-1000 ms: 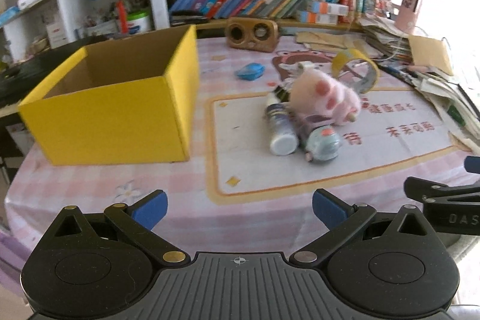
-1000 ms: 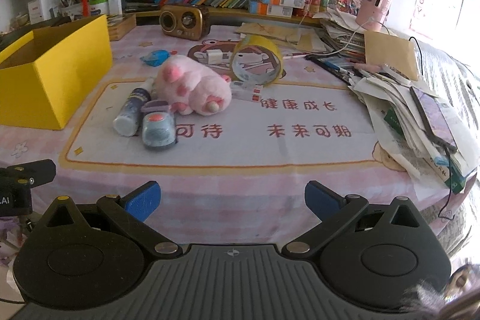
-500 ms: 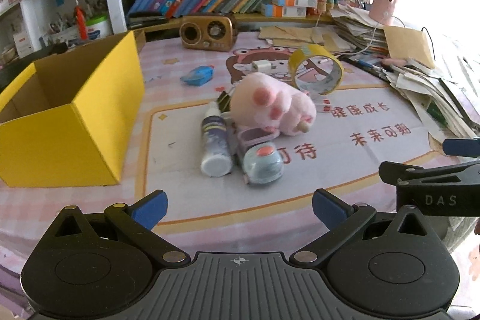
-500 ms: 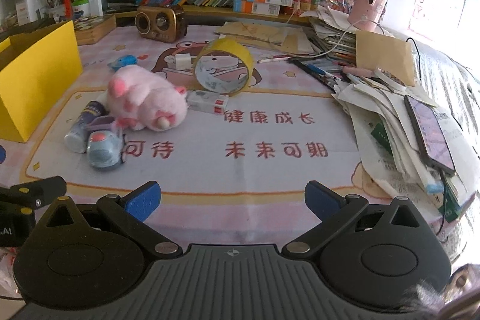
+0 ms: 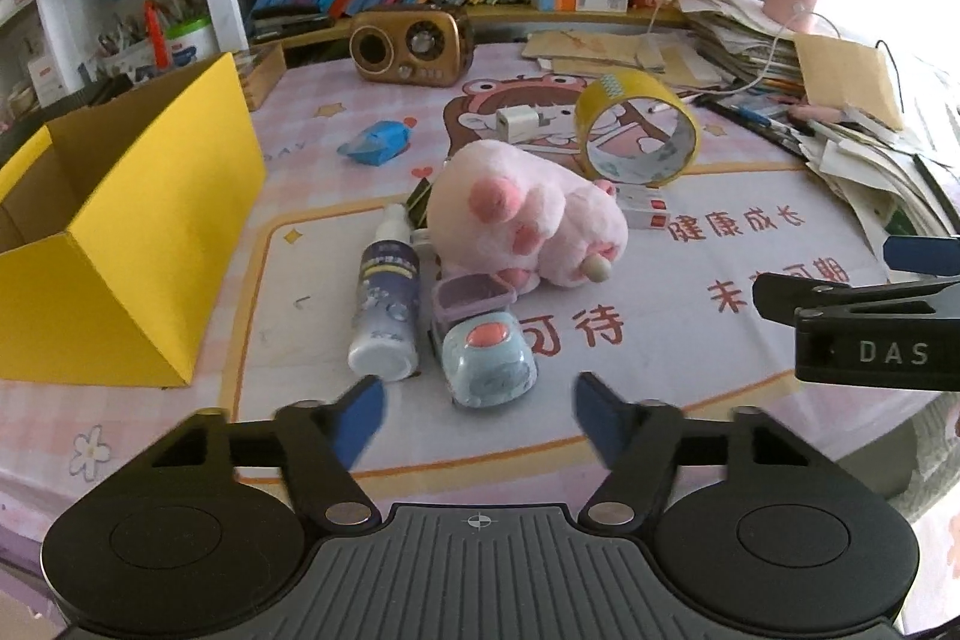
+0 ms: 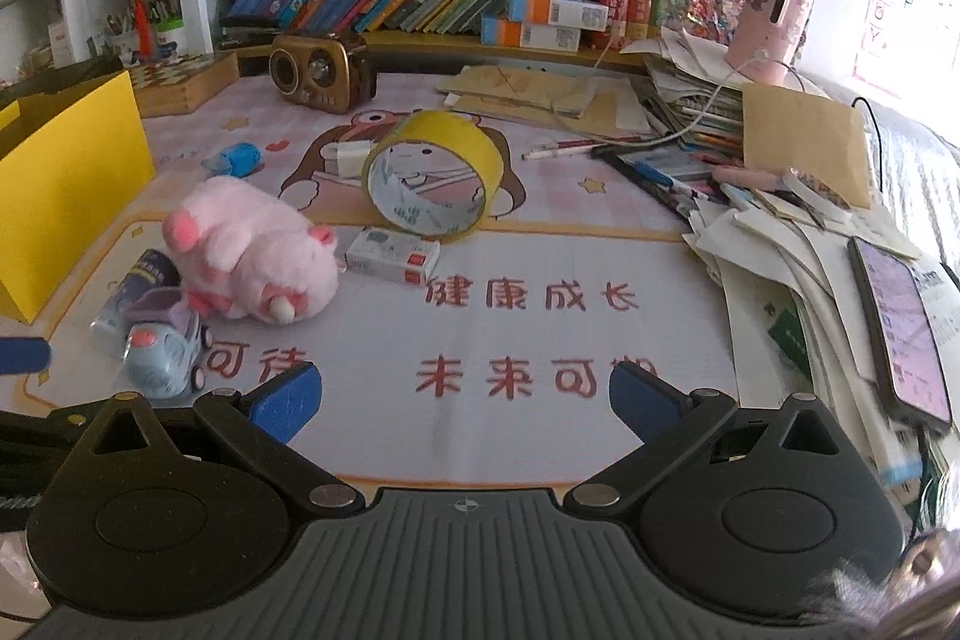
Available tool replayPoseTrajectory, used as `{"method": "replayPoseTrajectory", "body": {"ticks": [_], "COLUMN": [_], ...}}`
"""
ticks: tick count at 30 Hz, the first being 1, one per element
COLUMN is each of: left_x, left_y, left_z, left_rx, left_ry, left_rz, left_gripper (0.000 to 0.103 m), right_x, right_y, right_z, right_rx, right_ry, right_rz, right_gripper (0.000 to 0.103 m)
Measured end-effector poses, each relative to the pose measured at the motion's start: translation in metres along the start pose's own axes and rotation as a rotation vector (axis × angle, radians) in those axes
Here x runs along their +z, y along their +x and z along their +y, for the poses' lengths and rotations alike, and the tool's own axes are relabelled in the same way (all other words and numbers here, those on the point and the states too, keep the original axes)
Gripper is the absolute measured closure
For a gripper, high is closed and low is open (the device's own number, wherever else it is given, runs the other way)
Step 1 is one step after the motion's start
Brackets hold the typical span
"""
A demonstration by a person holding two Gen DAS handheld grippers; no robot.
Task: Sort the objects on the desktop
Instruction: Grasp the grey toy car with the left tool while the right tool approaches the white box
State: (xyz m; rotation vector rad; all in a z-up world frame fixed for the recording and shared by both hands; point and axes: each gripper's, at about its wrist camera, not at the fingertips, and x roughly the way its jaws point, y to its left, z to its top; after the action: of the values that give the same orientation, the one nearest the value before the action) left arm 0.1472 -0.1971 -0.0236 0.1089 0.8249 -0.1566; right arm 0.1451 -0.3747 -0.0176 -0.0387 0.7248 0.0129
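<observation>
Left hand-held gripper (image 5: 474,415), lower centre of its view: jaws closing, blue pads blurred, nothing between them; the toy car (image 5: 480,343) sits just beyond the tips. Right hand-held gripper (image 6: 465,400), lower centre of its own view: jaws wide, only bare printed mat in the gap.

Cluster at mid-frame on the surface (image 5: 690,280): white bottle (image 5: 387,304) lying on its side, touching or just beside the toy car. Pink plush toy (image 5: 528,220) behind both, hiding the car's rear end and a dark item at its left edge, too covered to identify. Small white box (image 6: 393,256) beside the plush, partly hidden in the left view. Tape roll (image 5: 639,130) stands on edge behind it. Blue item (image 5: 375,142) farther back, too small to make out.

Yellow box (image 5: 138,244) at left edge, open top, cut off by the frame; inside mostly out of sight. Paper pile (image 6: 798,244) at right with a phone (image 6: 903,334) on top, its lower end blurred.
</observation>
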Motion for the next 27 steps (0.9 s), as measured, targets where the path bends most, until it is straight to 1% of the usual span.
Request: {"method": "replayPoseTrajectory", "body": {"ticks": [1,3,13,15,18,22,25,26,27], "left_x": [0.002,0.004,0.016,0.016,0.017,0.017,0.018,0.018,0.018], "left_y": [0.004,0.012,0.049,0.055,0.053,0.045,0.028,0.021,0.015], "left_z": [-0.002,-0.005,-0.013,-0.013,-0.012,-0.001,0.004,0.006,0.007], "left_rx": [0.004,0.011,0.065,0.085,0.111,0.076,0.062,0.057,0.052], "left_ry": [-0.001,-0.005,-0.065,-0.072,-0.070,-0.123,-0.139,-0.143,-0.147], "left_rz": [0.002,0.006,0.055,0.067,0.058,0.060,0.009,-0.009,-0.021], "left_gripper": [0.045,0.049,0.051,0.054,0.063,0.064,0.064,0.064,0.064], "right_x": [0.001,0.002,0.012,0.015,0.019,0.025,0.031,0.033,0.036], "right_y": [0.002,0.005,0.022,0.027,0.037,0.052,0.066,0.071,0.077], "right_z": [-0.002,-0.005,-0.013,-0.015,-0.016,-0.016,-0.014,-0.012,-0.011], "right_rx": [0.003,0.010,0.051,0.056,0.072,0.095,0.108,0.110,0.112], "right_ry": [-0.001,-0.003,-0.049,-0.048,-0.042,-0.021,-0.009,-0.006,-0.002], "right_rz": [-0.001,0.000,0.002,0.006,0.014,0.020,0.022,0.024,0.031], "right_gripper": [0.000,0.000,0.000,0.000,0.000,0.001,0.002,0.005,0.011]}}
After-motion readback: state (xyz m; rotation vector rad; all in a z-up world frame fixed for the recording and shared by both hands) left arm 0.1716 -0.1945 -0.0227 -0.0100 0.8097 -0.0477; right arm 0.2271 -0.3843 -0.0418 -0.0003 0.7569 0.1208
